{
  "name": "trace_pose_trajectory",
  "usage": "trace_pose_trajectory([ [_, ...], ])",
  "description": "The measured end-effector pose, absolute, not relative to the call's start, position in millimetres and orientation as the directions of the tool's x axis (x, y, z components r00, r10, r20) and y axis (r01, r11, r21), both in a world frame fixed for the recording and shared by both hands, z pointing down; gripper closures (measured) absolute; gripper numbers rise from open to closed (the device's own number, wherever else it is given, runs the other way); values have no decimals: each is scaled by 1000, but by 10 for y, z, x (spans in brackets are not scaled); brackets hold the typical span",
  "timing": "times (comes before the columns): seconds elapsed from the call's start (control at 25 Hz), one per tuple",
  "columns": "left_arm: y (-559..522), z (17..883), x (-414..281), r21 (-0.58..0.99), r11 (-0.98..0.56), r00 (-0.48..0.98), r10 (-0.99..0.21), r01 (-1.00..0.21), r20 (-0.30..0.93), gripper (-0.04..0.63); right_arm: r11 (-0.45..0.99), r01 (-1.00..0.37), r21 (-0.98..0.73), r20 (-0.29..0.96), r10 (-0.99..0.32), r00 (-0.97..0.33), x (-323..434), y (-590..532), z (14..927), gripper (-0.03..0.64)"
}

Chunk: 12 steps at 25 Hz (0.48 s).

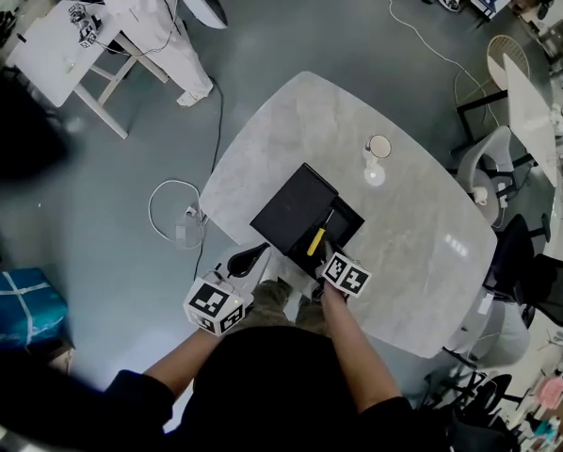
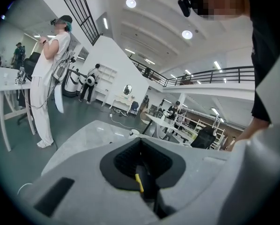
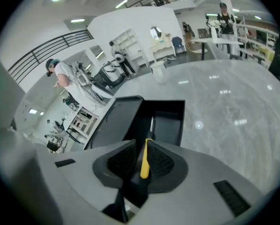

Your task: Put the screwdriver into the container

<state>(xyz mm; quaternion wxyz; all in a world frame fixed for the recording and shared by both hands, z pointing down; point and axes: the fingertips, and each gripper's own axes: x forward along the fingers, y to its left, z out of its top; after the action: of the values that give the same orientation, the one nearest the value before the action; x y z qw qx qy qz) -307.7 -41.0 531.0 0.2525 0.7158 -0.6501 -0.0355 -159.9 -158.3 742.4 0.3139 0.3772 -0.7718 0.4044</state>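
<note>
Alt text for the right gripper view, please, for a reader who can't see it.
The right claw grips a yellow-handled screwdriver, its shaft pointing toward an open black container on a pale marble table.

Head view looks almost straight down from well up, so the whole worktop (image 1: 423, 252) fits. Right gripper view rides low on the right tool (image 3: 141, 146), facing across the worktop with the container (image 3: 164, 104) up close (the head view shares it). Left gripper view, on the left tool (image 2: 141, 144), sits at the worktop's edge facing the hall. Its person in white (image 2: 48, 74) also shows top-left in the head view.
</note>
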Motion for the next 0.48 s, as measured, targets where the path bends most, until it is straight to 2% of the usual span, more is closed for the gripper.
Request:
trace_pose_trajectory([
  [0.2,-534,5185,-2943,399,-52,164,-954,-916,252,580,555,-746,-369,659,-410,-631,-1472,-1810,6588,593],
  [0.36,-699,5005,-2749,390,-95,192,-957,-916,218,580,613,-710,-347,539,-489,-686,-1196,-1853,5801,597],
  [0.48,-897,4879,-2601,381,-129,214,-958,-916,190,580,621,-722,-306,474,-558,-681,-957,-1917,5352,598],
])
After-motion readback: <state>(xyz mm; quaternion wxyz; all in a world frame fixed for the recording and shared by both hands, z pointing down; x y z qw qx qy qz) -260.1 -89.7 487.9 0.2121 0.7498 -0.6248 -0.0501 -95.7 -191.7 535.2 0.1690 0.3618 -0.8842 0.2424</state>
